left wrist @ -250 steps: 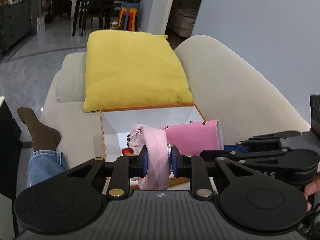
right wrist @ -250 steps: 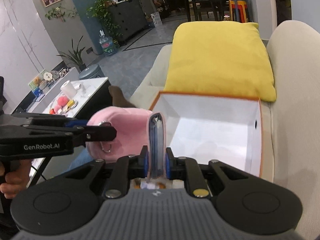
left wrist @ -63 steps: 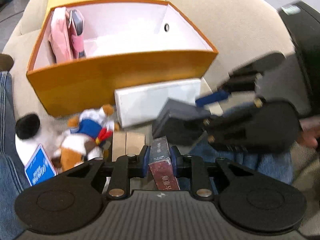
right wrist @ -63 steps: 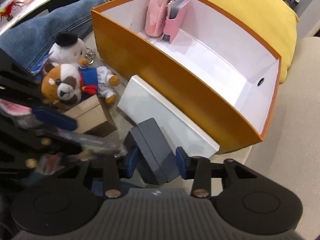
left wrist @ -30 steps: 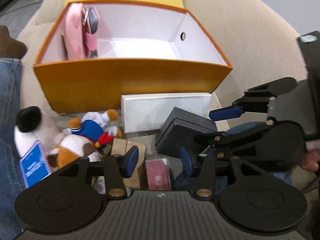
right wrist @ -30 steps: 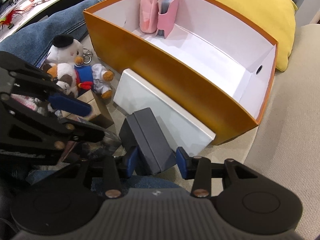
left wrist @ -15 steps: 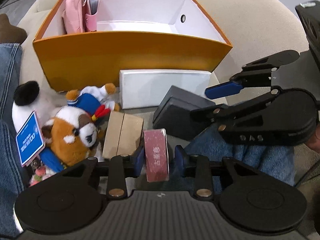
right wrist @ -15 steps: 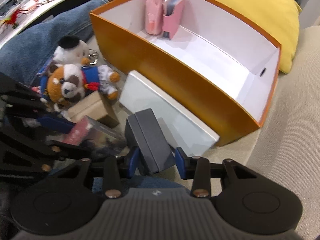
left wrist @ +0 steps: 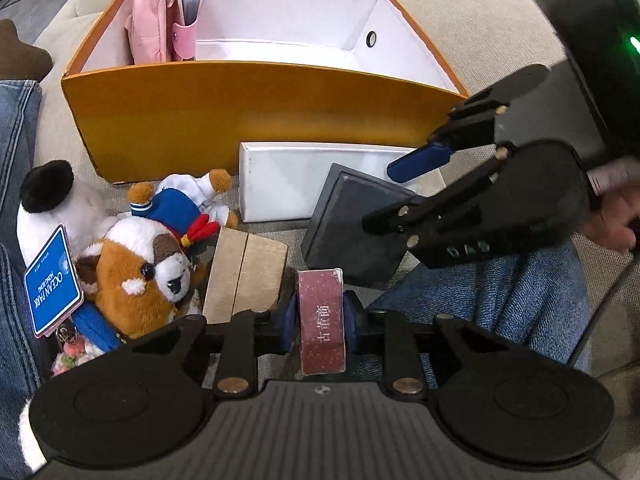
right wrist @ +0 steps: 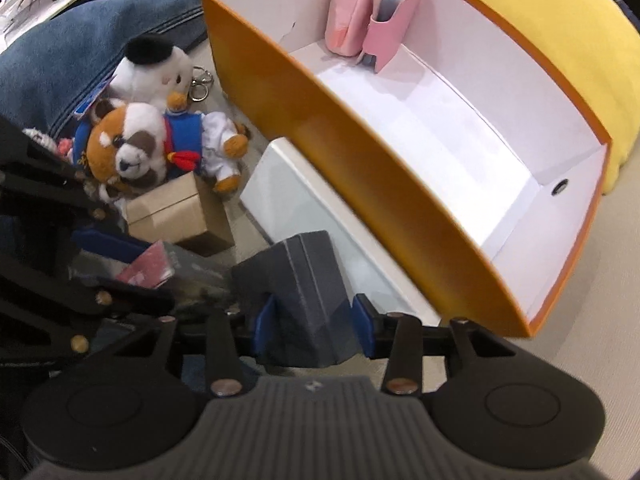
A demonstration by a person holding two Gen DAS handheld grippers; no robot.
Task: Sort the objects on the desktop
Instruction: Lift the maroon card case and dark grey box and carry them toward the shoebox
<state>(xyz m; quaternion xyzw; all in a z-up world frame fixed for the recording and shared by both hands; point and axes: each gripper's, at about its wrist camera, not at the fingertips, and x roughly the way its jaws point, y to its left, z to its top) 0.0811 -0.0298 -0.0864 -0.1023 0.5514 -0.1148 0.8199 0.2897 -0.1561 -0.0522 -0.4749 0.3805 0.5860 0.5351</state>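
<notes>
A dark red box (left wrist: 322,320) with gold characters stands between the blue pads of my left gripper (left wrist: 320,316), whose jaws are closing and press on both its sides. A dark grey box (right wrist: 304,280) leans between the pads of my right gripper (right wrist: 316,322). Those jaws are opening, and the pads sit close beside the box without a clear squeeze. In the left wrist view the right gripper (left wrist: 380,196) straddles the grey box (left wrist: 352,232) from the right. Behind stands the orange box (left wrist: 260,92) with a pink pouch (left wrist: 148,16) and a cased phone (left wrist: 186,4) in its left end.
A white box (left wrist: 280,180) lies against the orange box's front. A brown cardboard box (left wrist: 244,272), a red panda plush (left wrist: 136,264) and a white plush (left wrist: 48,200) crowd the left. Jeans-clad legs (left wrist: 500,292) flank the pile on the beige sofa. A yellow cushion (right wrist: 560,20) lies behind.
My left jaws, wide a second ago, have closed onto the dark red box. The right gripper has rolled and shifted a little, and its jaws stand slightly wider around the grey box.
</notes>
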